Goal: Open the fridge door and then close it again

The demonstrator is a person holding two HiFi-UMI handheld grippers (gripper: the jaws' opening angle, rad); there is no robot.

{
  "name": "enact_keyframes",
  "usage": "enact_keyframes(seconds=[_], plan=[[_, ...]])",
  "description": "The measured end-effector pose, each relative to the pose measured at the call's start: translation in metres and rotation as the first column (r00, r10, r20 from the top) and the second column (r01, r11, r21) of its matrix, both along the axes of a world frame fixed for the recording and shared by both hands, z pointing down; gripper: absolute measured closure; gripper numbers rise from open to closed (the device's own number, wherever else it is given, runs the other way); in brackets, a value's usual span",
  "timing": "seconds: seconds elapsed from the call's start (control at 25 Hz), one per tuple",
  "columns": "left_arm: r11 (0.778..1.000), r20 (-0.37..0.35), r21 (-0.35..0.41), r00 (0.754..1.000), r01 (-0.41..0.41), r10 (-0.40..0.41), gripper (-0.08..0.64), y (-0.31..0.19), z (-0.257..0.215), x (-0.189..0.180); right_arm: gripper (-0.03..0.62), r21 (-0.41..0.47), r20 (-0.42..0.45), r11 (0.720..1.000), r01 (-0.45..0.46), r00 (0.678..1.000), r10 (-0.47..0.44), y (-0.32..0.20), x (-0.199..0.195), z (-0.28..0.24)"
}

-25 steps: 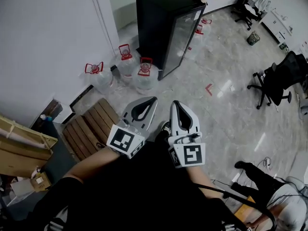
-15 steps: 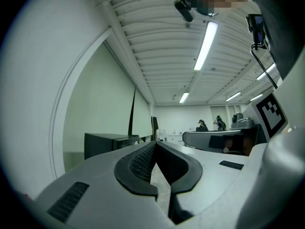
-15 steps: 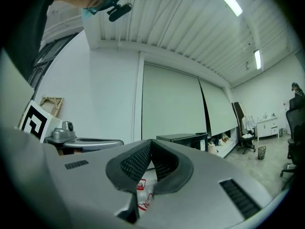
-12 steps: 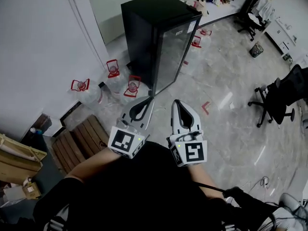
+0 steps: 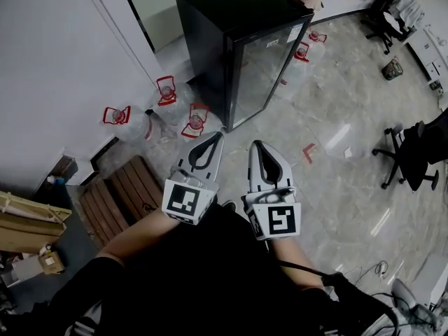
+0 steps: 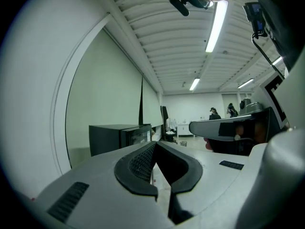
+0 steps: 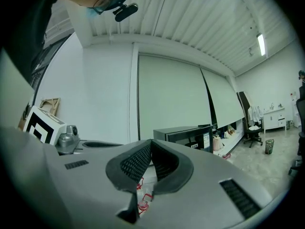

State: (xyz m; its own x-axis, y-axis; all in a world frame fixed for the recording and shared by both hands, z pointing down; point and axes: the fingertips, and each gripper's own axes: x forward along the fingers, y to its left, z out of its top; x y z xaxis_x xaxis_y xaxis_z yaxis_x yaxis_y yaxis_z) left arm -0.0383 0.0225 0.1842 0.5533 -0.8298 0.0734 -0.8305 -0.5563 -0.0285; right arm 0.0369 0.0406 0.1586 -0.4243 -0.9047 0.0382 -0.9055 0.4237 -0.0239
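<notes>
A black fridge (image 5: pixel 238 40) with a glass door stands on the floor by the white wall, its door closed. It also shows small in the left gripper view as the fridge (image 6: pixel 119 137) and in the right gripper view as the fridge (image 7: pixel 188 135). My left gripper (image 5: pixel 212 136) and right gripper (image 5: pixel 255 145) are held side by side in front of me, well short of the fridge. Both are shut with their tips touching and nothing between them. The left gripper (image 6: pixel 155 144) and right gripper (image 7: pixel 151 142) point toward the fridge.
Several clear water jugs with red handles (image 5: pixel 197 120) stand left of the fridge, and more jugs (image 5: pixel 302 51) lie behind it. A wooden pallet (image 5: pixel 115 201) lies at my left. An office chair (image 5: pixel 416 152) stands at the right on the marble floor (image 5: pixel 336 103).
The view has moved closer to the fridge, which now sits larger and nearer. Both grippers stay shut and side by side.
</notes>
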Motion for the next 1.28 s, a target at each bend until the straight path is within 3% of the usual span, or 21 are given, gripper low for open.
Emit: enact_keyframes(seconds=[0.36, 0.68, 1.0, 1.28], plan=[[0.997, 0.021, -0.071, 1.0, -0.007, 0.008, 0.552, -0.12, 0.05, -0.024, 0.577, -0.044, -0.023, 0.995, -0.095, 0.995, 0.094, -0.116, -0.017, 0.026], [0.995, 0.106, -0.057, 0.991, -0.077, 0.083, 0.552, -0.214, 0.12, -0.011, 0.577, -0.105, 0.004, 0.981, -0.165, 0.986, 0.166, -0.201, -0.016, 0.089], [0.997, 0.09, -0.059, 0.994, -0.055, 0.06, 0.507, -0.279, 0.221, 0.008, 0.577, -0.242, 0.038, 0.95, -0.196, 0.977, 0.211, -0.253, 0.014, 0.197], [0.997, 0.088, -0.033, 0.993, -0.07, 0.072, 0.472, -0.299, 0.269, 0.027, 0.577, -0.337, 0.027, 0.914, -0.227, 0.968, 0.251, -0.248, 0.045, 0.274]])
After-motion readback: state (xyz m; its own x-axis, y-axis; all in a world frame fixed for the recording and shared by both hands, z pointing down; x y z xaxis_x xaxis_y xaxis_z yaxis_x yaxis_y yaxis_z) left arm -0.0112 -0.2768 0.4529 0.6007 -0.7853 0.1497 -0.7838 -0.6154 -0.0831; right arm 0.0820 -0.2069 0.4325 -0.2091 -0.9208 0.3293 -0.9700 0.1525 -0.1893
